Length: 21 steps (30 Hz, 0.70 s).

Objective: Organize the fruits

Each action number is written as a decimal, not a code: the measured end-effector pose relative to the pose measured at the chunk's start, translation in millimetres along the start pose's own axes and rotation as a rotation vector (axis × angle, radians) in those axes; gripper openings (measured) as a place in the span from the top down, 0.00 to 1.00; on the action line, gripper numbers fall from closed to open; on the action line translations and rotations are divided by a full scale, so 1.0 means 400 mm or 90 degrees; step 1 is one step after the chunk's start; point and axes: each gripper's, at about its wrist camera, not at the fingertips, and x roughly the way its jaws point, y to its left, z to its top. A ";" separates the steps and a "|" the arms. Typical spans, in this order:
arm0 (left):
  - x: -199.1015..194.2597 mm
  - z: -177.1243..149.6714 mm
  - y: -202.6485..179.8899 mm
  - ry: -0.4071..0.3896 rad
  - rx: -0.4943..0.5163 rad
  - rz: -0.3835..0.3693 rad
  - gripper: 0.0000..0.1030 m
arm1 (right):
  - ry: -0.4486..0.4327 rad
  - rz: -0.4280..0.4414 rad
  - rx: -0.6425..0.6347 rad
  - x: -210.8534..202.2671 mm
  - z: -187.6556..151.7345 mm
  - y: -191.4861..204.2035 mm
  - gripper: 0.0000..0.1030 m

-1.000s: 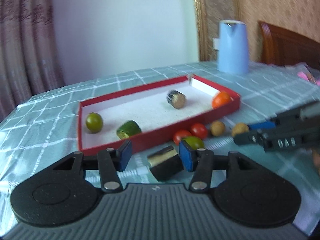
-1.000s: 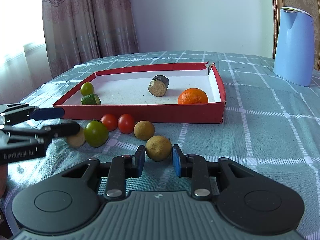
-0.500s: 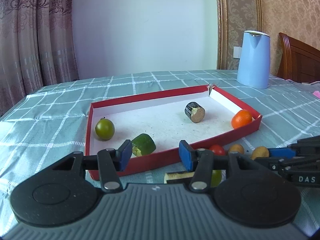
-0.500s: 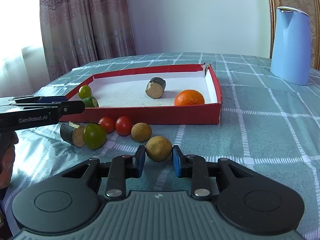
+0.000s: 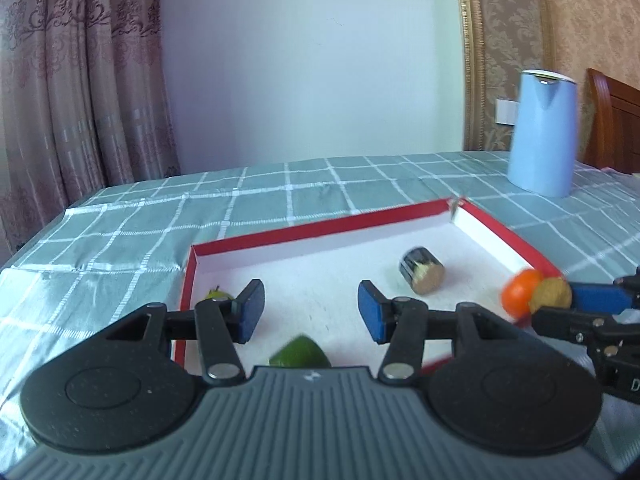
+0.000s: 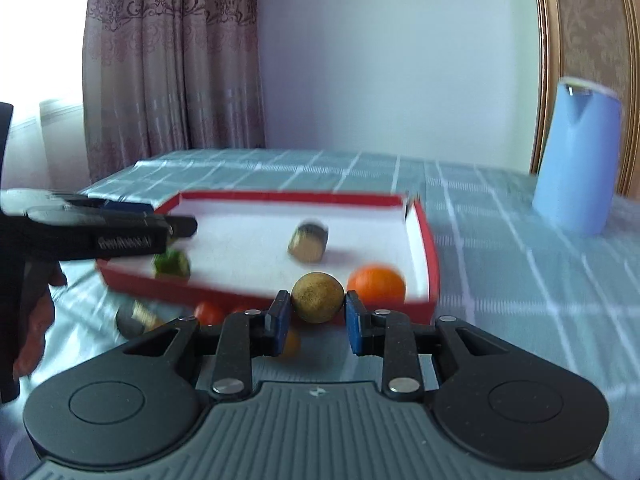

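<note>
Checked teal cloth covers the desk where the right gripper, jaws clenched on a brown round fruit, hangs by the red tray's near wall, while the left gripper hovers over the tray, jaws released.

We see open white floor across the middle of the red tray, where only the dark cylinder, orange and green piece stand in our way.
</note>
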 end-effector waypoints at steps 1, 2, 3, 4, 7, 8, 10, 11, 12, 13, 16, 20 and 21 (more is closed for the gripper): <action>0.014 0.005 0.002 0.004 -0.004 0.003 0.52 | -0.002 -0.005 -0.001 0.017 0.014 0.003 0.73; 0.028 0.010 0.004 0.008 -0.009 0.009 0.52 | -0.002 -0.009 -0.004 0.036 0.028 0.007 0.73; 0.043 0.017 0.007 0.013 -0.015 0.014 0.52 | 0.002 -0.013 -0.010 0.056 0.040 0.012 0.73; 0.054 0.020 0.011 0.016 -0.021 0.017 0.52 | 0.006 -0.016 -0.013 0.076 0.050 0.016 0.73; 0.081 0.029 0.026 0.022 -0.037 0.025 0.52 | 0.021 -0.017 -0.016 0.128 0.072 0.028 0.73; 0.088 0.031 0.030 0.023 -0.041 0.026 0.52 | 0.026 -0.017 -0.016 0.143 0.076 0.032 0.73; 0.101 0.034 0.034 0.028 -0.045 0.033 0.52 | 0.033 -0.020 -0.022 0.163 0.080 0.041 0.73; 0.107 0.035 0.037 0.030 -0.048 0.036 0.52 | 0.037 -0.021 -0.023 0.172 0.081 0.045 0.73; 0.112 0.035 0.039 0.032 -0.051 0.039 0.52 | 0.040 -0.020 -0.022 0.177 0.081 0.047 0.73; 0.118 0.035 0.043 0.033 -0.056 0.039 0.52 | 0.043 -0.019 -0.023 0.182 0.081 0.048 0.73; 0.132 0.033 0.047 0.041 -0.062 0.048 0.52 | 0.053 -0.023 -0.028 0.202 0.085 0.053 0.73; 0.152 0.033 0.046 0.051 -0.058 0.060 0.52 | 0.070 -0.020 -0.025 0.231 0.092 0.057 0.73; 0.155 0.033 0.044 0.055 -0.056 0.059 0.52 | 0.072 -0.022 -0.026 0.236 0.092 0.059 0.73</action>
